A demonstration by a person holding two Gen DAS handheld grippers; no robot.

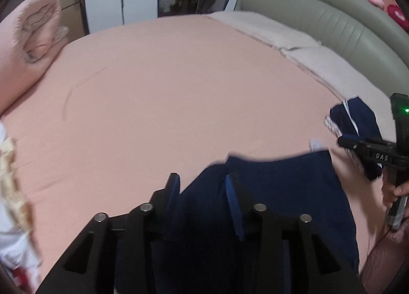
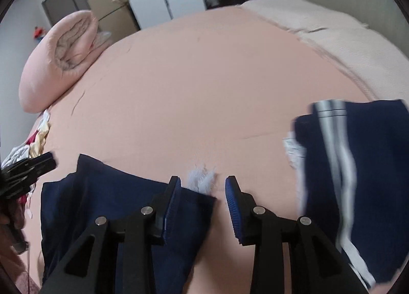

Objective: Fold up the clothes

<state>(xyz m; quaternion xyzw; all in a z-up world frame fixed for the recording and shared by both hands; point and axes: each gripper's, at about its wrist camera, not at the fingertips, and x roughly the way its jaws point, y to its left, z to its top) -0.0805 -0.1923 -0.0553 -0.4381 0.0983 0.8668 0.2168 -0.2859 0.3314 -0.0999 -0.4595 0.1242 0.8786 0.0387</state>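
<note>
Pink bed (image 1: 179,89), both tongs (image 1: 202,186) (image 2: 204,189) apart over navy garment (image 1: 281,191), striped navy piece (image 2: 358,166) clearest from right.

Two navy fabric garments: one plain (image 2: 122,207), one white-striped (image 2: 358,171). One rolled pink quilt (image 2: 58,63). Two black grippers.

Left wrist view: low and close over the pink bed sheet (image 1: 163,84), looking along its fingers toward the headboard (image 1: 332,20) at 1 o'clock. Right wrist view: similarly low, facing across the bed toward the rolled pink quilt (image 2: 58,63) at 10 o'clock. Both share the sheet, the quilt and the navy garment (image 1: 281,191) in the near foreground.
</note>
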